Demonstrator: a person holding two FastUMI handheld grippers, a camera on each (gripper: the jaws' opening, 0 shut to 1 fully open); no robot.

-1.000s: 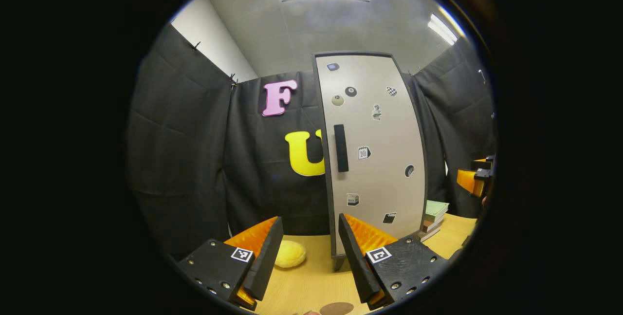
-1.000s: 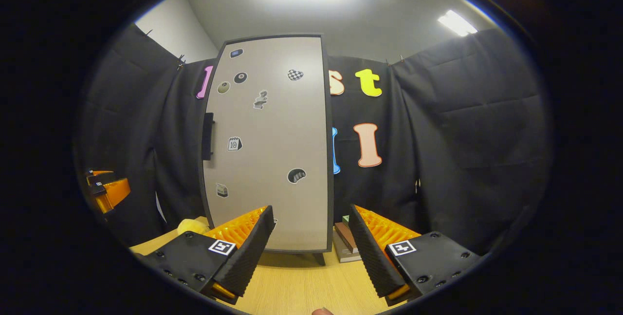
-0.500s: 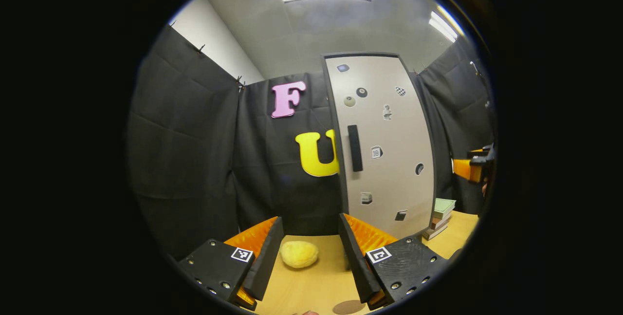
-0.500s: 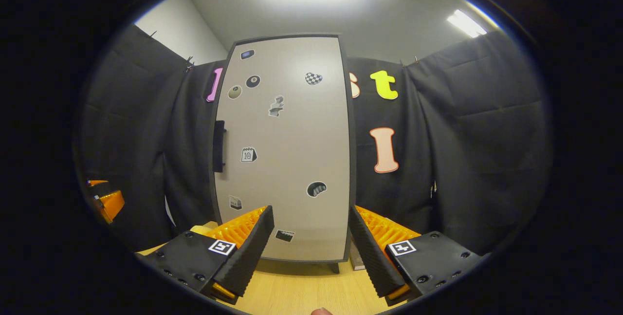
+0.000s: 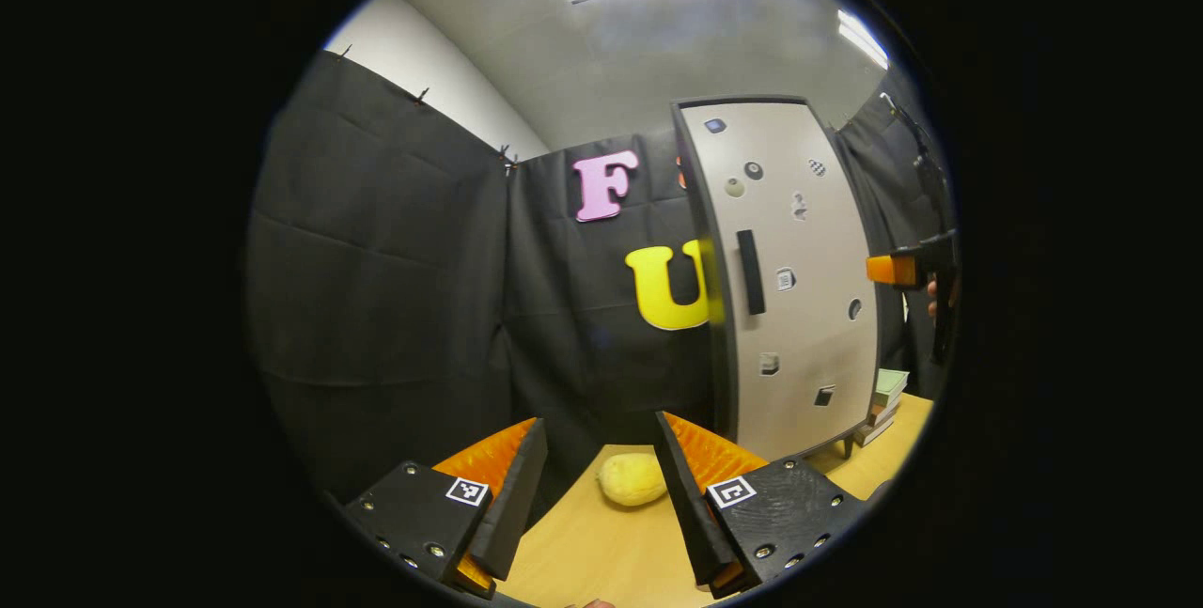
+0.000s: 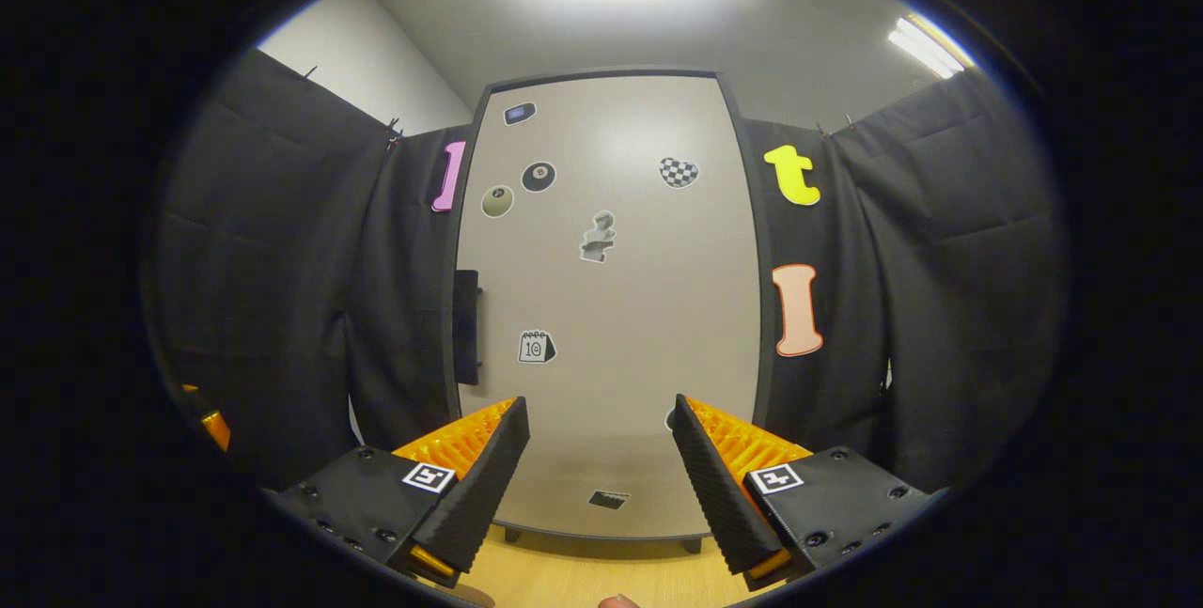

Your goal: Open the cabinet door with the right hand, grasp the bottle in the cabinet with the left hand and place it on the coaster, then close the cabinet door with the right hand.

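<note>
The tall grey cabinet stands on the wooden table with its door shut, so whatever is inside is hidden. Its black vertical handle sits on the door's left edge. My right gripper is open and empty, facing the lower door at close range, with the handle up and to the left of its fingers. In the left gripper view the cabinet is off to the right, handle showing. My left gripper is open and empty, low over the table. The right gripper appears at the far right edge.
A yellow, soft-looking lump lies on the table between the left fingers, farther off. A stack of books rests right of the cabinet. Several stickers dot the door. An orange piece of the left gripper shows at the left edge.
The right gripper has come closer to the cabinet door, which now looms larger and more centred. The left gripper has swung left, so the cabinet slid to the right of its view.
</note>
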